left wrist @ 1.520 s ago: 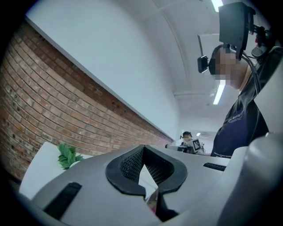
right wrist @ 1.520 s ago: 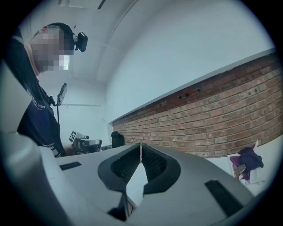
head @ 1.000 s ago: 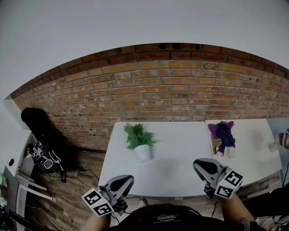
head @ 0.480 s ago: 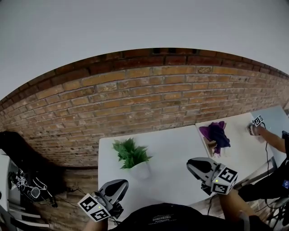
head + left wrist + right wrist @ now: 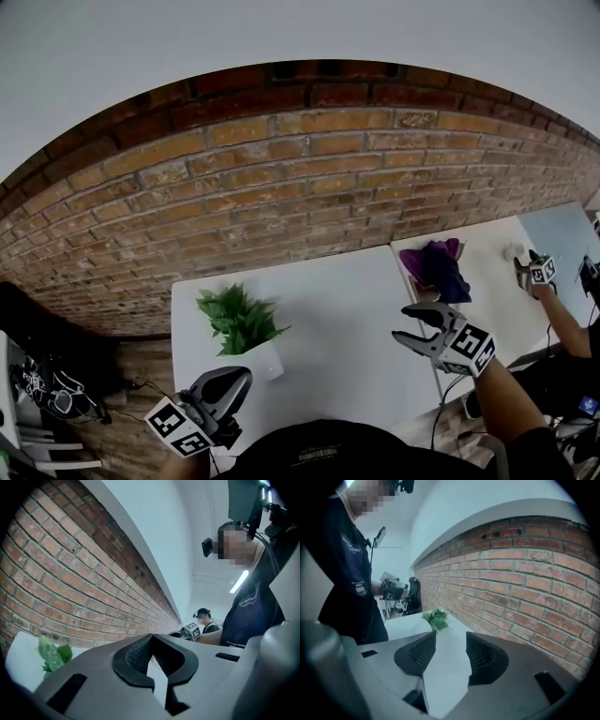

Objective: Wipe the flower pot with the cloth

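**Inspector:** Flower pot (image 5: 265, 361): position and condition?
**Assistant:** White and upright with a leafy plant (image 5: 239, 319) in it, standing toward the front left of the tabletop (image 5: 328, 300). I judge it unwiped: nothing touches it and the cloth has not been picked up

**Inspector:** The cloth?
**Assistant:** The purple cloth (image 5: 439, 269) lies heaped on the neighbouring tabletop (image 5: 492, 281), just past the seam and well apart from the pot

**Inspector:** Grippers?
**Assistant:** The right gripper (image 5: 403, 325) hangs over the front right of the tabletop, near the cloth but short of it. Its jaws have just been opening and stand apart, with only bare tabletop between them. The left gripper (image 5: 236, 377) is low, near the pot's front left, with its jaws together on nothing

**Inspector:** Work outstanding?
**Assistant:** All of it: take the cloth, carry it to the pot, wipe

**Inspector:** Surroundings and obstructions?
**Assistant:** A brick wall (image 5: 309, 178) runs behind both tabletops, and dark gear (image 5: 56, 394) sits on the floor at far left. A second person's arm (image 5: 562, 314) with another gripper (image 5: 537, 272) is beyond the cloth. Nothing stands between the cloth and the pot, though the overhanging leaves may hamper wiping near the rim
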Available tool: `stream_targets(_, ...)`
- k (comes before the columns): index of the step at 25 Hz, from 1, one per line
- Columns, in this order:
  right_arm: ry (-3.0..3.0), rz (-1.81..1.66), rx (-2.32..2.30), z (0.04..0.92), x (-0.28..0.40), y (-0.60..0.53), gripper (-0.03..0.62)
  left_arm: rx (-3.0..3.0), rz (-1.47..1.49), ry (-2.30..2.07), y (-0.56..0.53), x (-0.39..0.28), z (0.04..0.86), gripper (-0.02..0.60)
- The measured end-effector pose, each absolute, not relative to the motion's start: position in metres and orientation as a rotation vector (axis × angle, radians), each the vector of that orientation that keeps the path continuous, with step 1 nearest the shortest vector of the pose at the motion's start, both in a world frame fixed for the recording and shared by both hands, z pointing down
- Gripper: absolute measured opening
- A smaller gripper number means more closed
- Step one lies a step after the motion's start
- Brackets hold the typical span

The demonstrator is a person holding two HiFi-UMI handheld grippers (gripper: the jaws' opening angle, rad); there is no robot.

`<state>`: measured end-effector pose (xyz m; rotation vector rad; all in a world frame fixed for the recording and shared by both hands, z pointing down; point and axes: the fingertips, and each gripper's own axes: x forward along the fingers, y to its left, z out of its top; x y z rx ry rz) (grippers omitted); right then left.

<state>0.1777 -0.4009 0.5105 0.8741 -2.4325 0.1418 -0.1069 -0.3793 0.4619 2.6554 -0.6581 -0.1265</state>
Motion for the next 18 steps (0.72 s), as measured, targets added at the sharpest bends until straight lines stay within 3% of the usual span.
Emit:
stream_targets(3, -2.306, 0.093, 0.774, 0.548, 0.246, -0.422, 0.219, 2.646, -0.089, -0.645, -0.388, -0.061, 0.471, -0.003)
stream_targets(11, -1.830, -0.098, 0.436, 0.647, 0.410, -0.479, 0.349, 2.588, 0.011, -0.523, -0.394, 0.055, 0.503, -0.003)
stream_targets(18, -1.610, -0.154, 0.270, 0.705, 0.480, -0.522, 0.469, 2.562, 0.068, -0.548, -0.394, 0.078, 0.524, -0.003)
